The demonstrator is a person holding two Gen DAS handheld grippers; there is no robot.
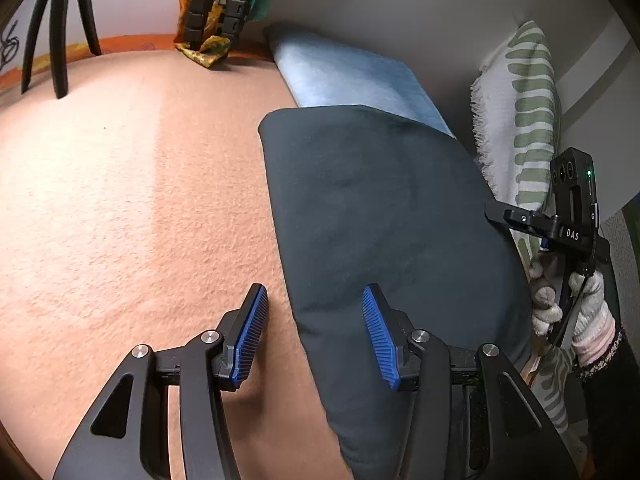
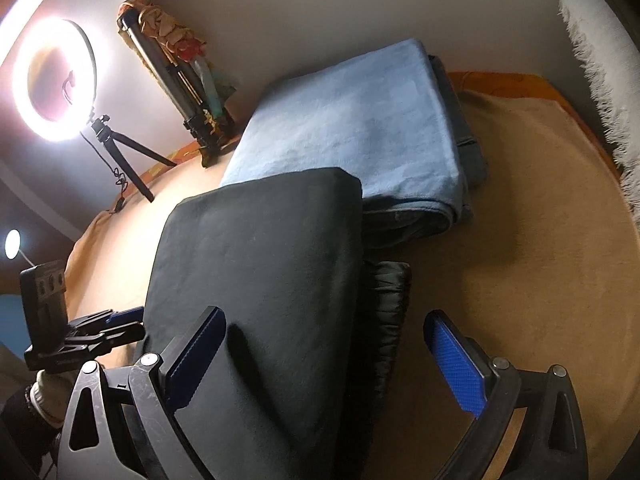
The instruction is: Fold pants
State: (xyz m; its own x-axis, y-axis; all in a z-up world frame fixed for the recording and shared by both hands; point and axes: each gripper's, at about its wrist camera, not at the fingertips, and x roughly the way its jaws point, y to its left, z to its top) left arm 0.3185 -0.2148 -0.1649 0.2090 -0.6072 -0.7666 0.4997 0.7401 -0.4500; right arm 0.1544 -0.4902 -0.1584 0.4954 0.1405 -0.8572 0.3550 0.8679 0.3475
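Note:
The dark folded pants (image 1: 380, 208) lie flat on a peach blanket (image 1: 120, 200). My left gripper (image 1: 314, 296) stands open over their near left edge: one blue pad is above the blanket, the other above the dark cloth, and neither presses on it. In the right wrist view the same pants (image 2: 260, 260) show a gathered waistband (image 2: 388, 312) along their right side. My right gripper (image 2: 326, 320) is wide open above that side, with cloth below the gap and nothing gripped. Each view also shows the other gripper, the right gripper (image 1: 560, 220) in a gloved hand and the left gripper (image 2: 116, 322).
A folded light-blue cloth (image 2: 352, 120) lies on a grey garment (image 2: 468, 140) just behind the pants. A ring light (image 2: 56, 80) on a small tripod and a folded stand (image 2: 180, 80) are at the wall. A fringed green-striped pillow (image 1: 520, 120) is on the right.

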